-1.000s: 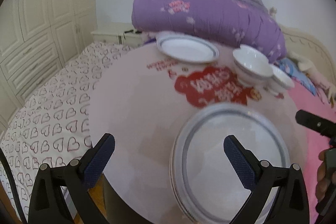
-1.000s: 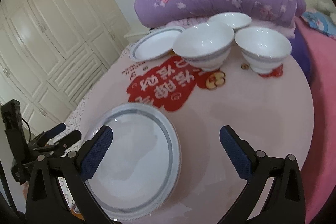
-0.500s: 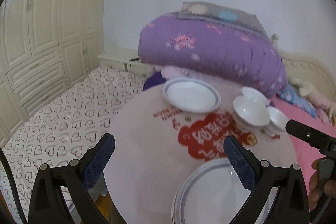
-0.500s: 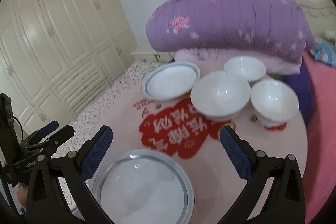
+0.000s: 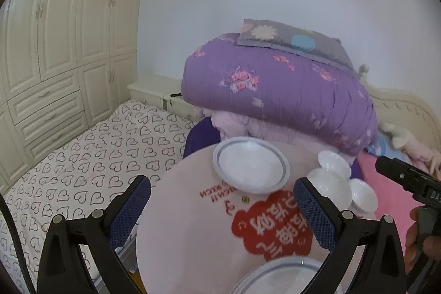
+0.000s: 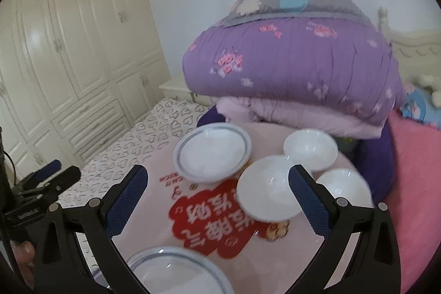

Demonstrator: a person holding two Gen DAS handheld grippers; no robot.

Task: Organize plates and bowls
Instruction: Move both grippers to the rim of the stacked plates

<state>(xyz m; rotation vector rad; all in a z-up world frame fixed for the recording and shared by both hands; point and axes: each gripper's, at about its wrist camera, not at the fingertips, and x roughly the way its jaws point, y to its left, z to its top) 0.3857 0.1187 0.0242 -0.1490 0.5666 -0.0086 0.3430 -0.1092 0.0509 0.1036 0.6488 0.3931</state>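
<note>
Two white plates with a grey-blue rim band and three white bowls, all on a round pink tabletop (image 6: 317, 252) with a red printed patch: far plate (image 6: 212, 154) toward the back edge, near plate (image 6: 176, 273) at the front edge, just below both cameras. Bowls clustered to the right, largest bowl (image 6: 268, 188) in front, second bowl (image 6: 310, 149) behind it, third bowl (image 6: 344, 188) to its right, rims close or touching. Glazed ceramic by the look: stiff, smooth, likely slippery and breakable, moderately heavy for a two-finger hold. Best taken by pinching across a rim, one finger inside and one outside; plates lie flat, so little edge to get under. All plates and bowls empty, none stacked yet. Left hand-held gripper (image 5: 220, 208) spread wide, holding nothing, above the tabletop; right hand-held gripper (image 6: 217, 201) likewise agape and empty. Behind, a folded purple quilt (image 6: 297, 68) on a bed.
</note>
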